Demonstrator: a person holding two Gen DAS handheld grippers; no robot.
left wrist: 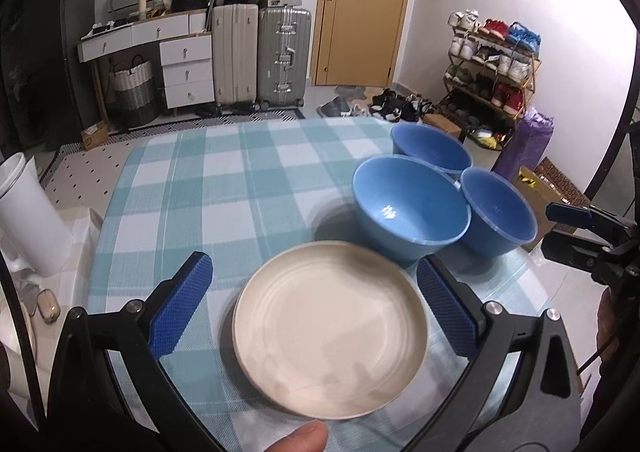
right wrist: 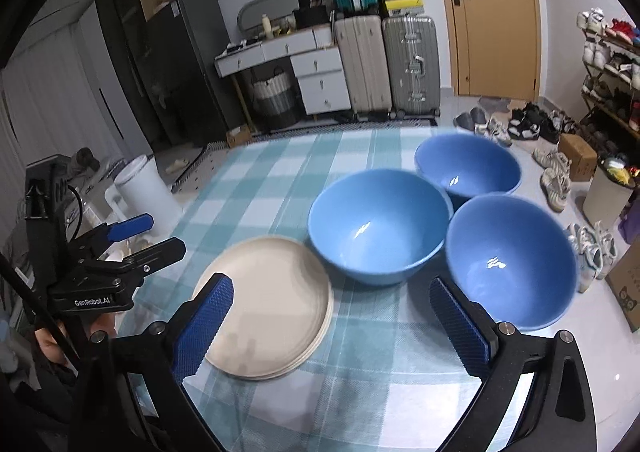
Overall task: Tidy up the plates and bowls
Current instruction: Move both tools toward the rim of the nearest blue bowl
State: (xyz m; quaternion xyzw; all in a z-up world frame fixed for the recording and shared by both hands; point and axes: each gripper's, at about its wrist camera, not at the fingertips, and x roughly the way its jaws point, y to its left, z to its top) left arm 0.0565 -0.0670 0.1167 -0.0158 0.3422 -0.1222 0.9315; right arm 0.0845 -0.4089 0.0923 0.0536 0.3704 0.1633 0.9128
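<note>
Nearest the left wrist camera, a fingertip (left wrist: 302, 437) shows at the bottom edge, just below the cream plates (left wrist: 330, 330). These plates lie on the table (left wrist: 224, 188), which wears a teal and white checked cloth. From the right wrist view their rim shows layered edges, so it is a stack (right wrist: 266, 306), though how many plates it holds cannot be told.

Left claw (left wrist: 314, 302) hangs over the stack with its jaws spread wide; the blue pads (left wrist: 182, 304) stand off either side of the rim and press on nothing. Right claw (right wrist: 334, 326) is likewise wide and empty, its pads framing bare cloth between the stack and the nearest bowl.

Three blue bowls stand upright beyond the plates, clustered toward the right side of the table. The middle bowl (right wrist: 378, 226) sits just beside the stack's far right edge; whether they touch cannot be told. The near right bowl (right wrist: 510, 262) is just beside it, rims close or touching. The far bowl (right wrist: 468, 166) stands behind both, near the table's far edge.

Further out, on the floor: a white bin (right wrist: 146, 192) to the left, a drawer unit (left wrist: 186, 70), upright suitcases (left wrist: 258, 56), a wooden door (left wrist: 366, 8), and a shoe rack (left wrist: 494, 70) with loose shoes in front of it.
</note>
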